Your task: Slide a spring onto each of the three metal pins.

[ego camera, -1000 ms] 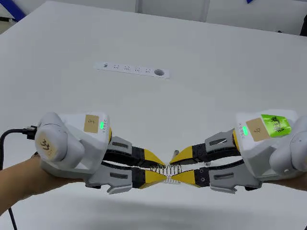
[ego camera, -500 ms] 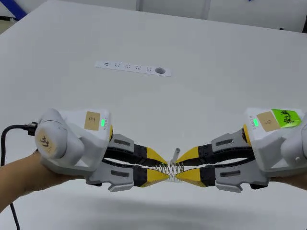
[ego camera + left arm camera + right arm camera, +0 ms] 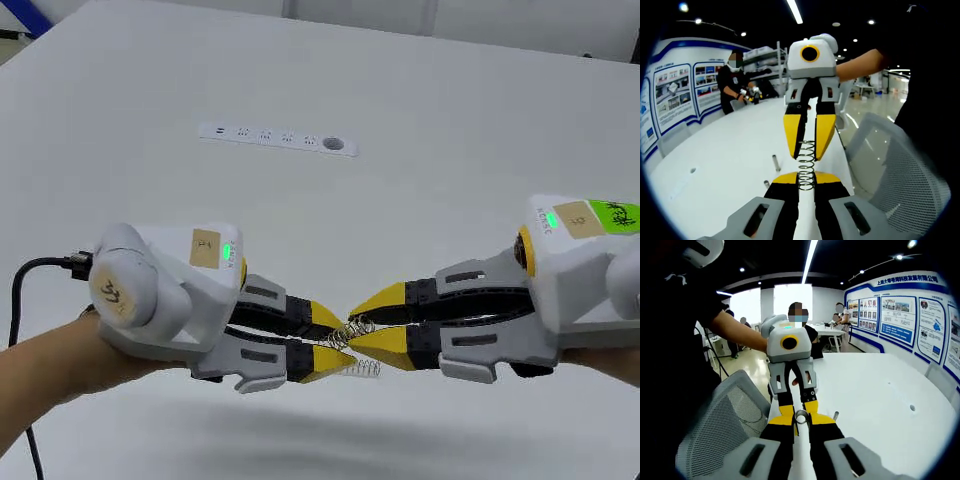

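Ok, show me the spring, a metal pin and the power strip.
spring [image 3: 806, 165], left gripper view, middle of its coils.
metal pin [image 3: 776, 163], left gripper view, its upright shaft.
power strip [image 3: 277, 138], head view, middle of its white body.

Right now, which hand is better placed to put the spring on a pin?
Probably left: the left hand-held gripper is shut on the spring, and a pin stands close beside its tips. The right hand-held gripper pinches the other end.
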A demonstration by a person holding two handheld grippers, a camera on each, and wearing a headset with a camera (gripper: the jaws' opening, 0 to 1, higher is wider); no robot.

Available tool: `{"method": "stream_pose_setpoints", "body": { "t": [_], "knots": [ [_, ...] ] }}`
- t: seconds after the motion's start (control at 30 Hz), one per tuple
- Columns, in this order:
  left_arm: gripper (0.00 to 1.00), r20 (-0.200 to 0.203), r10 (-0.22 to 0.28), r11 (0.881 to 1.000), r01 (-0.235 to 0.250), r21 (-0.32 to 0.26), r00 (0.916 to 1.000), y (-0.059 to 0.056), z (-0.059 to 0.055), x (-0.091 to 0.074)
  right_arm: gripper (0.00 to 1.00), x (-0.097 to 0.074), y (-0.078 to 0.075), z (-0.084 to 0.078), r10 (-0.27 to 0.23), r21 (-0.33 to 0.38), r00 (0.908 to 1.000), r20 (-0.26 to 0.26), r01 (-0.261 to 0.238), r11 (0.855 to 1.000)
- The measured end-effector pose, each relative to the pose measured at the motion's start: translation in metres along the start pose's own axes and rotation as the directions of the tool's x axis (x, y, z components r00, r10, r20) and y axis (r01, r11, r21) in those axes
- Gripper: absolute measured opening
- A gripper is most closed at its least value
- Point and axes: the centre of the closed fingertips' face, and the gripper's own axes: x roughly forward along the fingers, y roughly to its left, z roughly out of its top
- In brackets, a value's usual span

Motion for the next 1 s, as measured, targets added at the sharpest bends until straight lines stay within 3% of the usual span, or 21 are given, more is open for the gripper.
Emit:
{"method": "stream_pose_setpoints", "body": {
  "t": [0.27,0.47,0.63,0.73,0.87,1.0],
  "knots": [
    [0.09,0.012,-0.006,1.000,0.006,0.001,0.9999,-0.001,0.003,0.005,0.11,0.005,0.001,0.008,-0.020,0.020,0.9996,0.020,0.020,1.000],
    [0.10,-0.014,0.014,1.000,-0.015,-0.003,0.9998,0.002,-0.003,0.007,0.10,0.008,-0.002,0.002,-0.060,0.011,0.9979,-0.027,0.060,0.998],
    [0.11,0.014,0.028,0.999,-0.028,-0.037,0.9995,0.003,-0.001,0.005,0.10,0.007,-0.005,0.004,-0.075,0.027,0.9971,-0.013,0.076,0.997],
    [0.15,-0.011,0.067,0.997,-0.067,-0.029,0.9977,0.009,-0.007,0.001,0.10,0.001,-0.009,0.006,-0.093,0.031,0.9956,-0.005,0.093,0.995],
    [0.15,0.007,0.097,0.994,-0.096,-0.056,0.9953,0.013,-0.008,-0.005,0.10,-0.008,-0.014,0.006,-0.119,0.039,0.9928,0.005,0.119,0.992],
    [0.23,0.020,0.126,0.989,-0.124,-0.085,0.9918,0.015,-0.010,-0.012,0.10,-0.023,-0.022,-0.001,-0.160,0.051,0.9871,-0.004,0.160,0.986]
  ]
}}
